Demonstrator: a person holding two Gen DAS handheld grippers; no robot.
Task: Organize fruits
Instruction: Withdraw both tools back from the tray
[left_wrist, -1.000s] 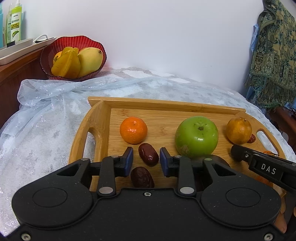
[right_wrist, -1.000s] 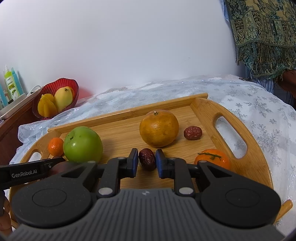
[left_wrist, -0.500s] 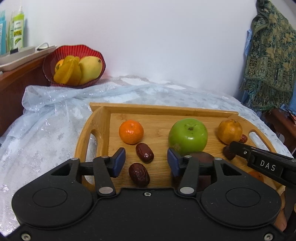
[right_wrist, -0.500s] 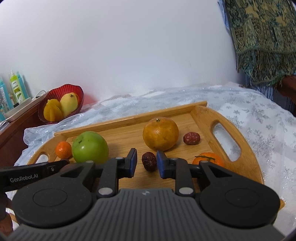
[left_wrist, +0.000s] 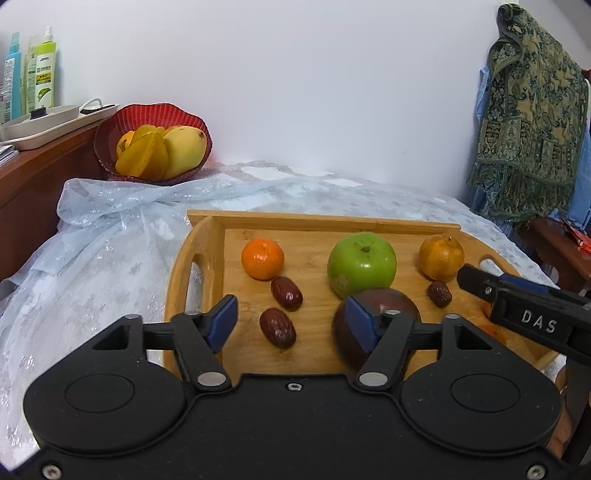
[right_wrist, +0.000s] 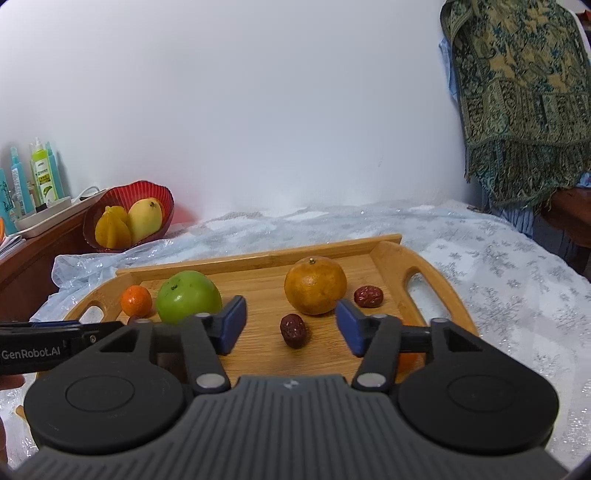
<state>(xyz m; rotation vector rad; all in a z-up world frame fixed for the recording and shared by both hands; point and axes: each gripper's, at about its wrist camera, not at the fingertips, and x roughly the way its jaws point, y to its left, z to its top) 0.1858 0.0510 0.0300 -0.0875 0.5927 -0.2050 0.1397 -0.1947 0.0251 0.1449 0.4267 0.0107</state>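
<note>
A wooden tray (left_wrist: 207, 236) (right_wrist: 391, 251) lies on the lace cloth. It holds a small orange (left_wrist: 262, 258) (right_wrist: 136, 301), a green apple (left_wrist: 361, 263) (right_wrist: 188, 296), a dull orange (left_wrist: 441, 258) (right_wrist: 315, 285), a dark red fruit (left_wrist: 391, 302) and several dates. My left gripper (left_wrist: 291, 319) is open and empty above two dates (left_wrist: 286, 293) (left_wrist: 277, 328). My right gripper (right_wrist: 291, 325) is open and empty just above a date (right_wrist: 293, 330); another date (right_wrist: 368, 296) lies to its right. An orange (right_wrist: 408, 362) is half hidden under the right finger.
A red bowl (left_wrist: 110, 136) (right_wrist: 162, 195) with a mango and starfruit stands at the back left beside a wooden cabinet (left_wrist: 33, 177) carrying bottles (left_wrist: 40, 74). A patterned cloth (left_wrist: 532, 125) (right_wrist: 517, 92) hangs at the right. A white wall is behind.
Both grippers have opened wide and pulled back and up from the tray. The right gripper let go of the date, which now lies on the tray.
</note>
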